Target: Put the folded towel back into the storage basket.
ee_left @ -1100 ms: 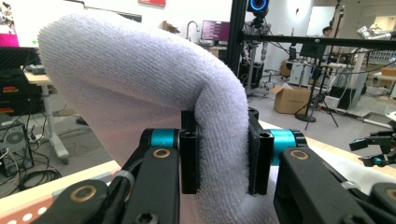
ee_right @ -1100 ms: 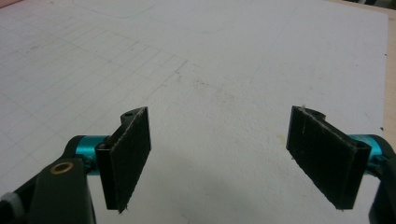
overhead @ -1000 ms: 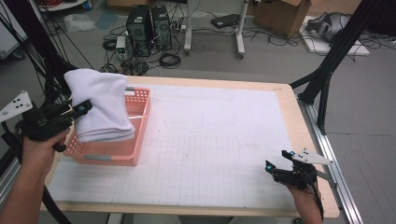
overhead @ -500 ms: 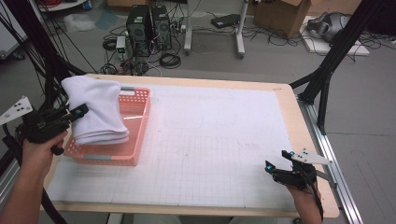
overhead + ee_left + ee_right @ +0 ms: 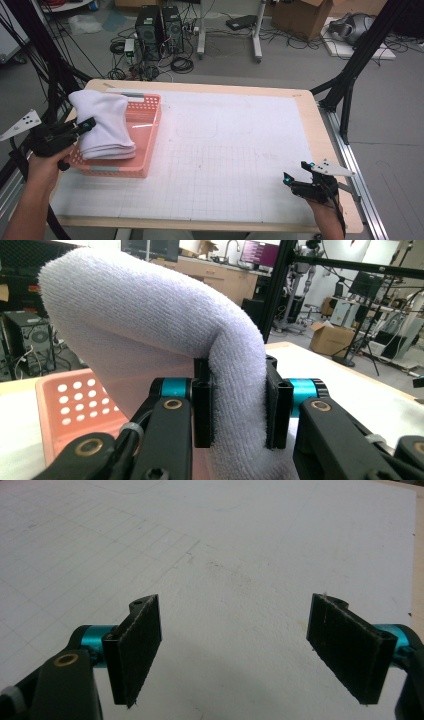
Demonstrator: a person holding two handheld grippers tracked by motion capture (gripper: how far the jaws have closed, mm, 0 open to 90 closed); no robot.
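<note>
Clearly soft and light, the white towel (image 5: 150, 325) droops around the left gripper (image 5: 235, 407) pinching its folded edge, so a deep bite on that thick fold suits it, while the right gripper (image 5: 235, 647) waits open over the table (image 5: 250, 540).

The basket (image 5: 134, 145) sits at the bench's (image 5: 240, 150) left side, with the folded towel (image 5: 102, 122) over its left half. The left claw (image 5: 86, 125) is at the towel's left edge; the right claw (image 5: 295, 172) sits near the bench's front right corner.

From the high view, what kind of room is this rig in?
Probably a robotics lab or workshop: computer towers and loose cables on the floor, a cardboard box, and black frame struts around the gridded table.
</note>
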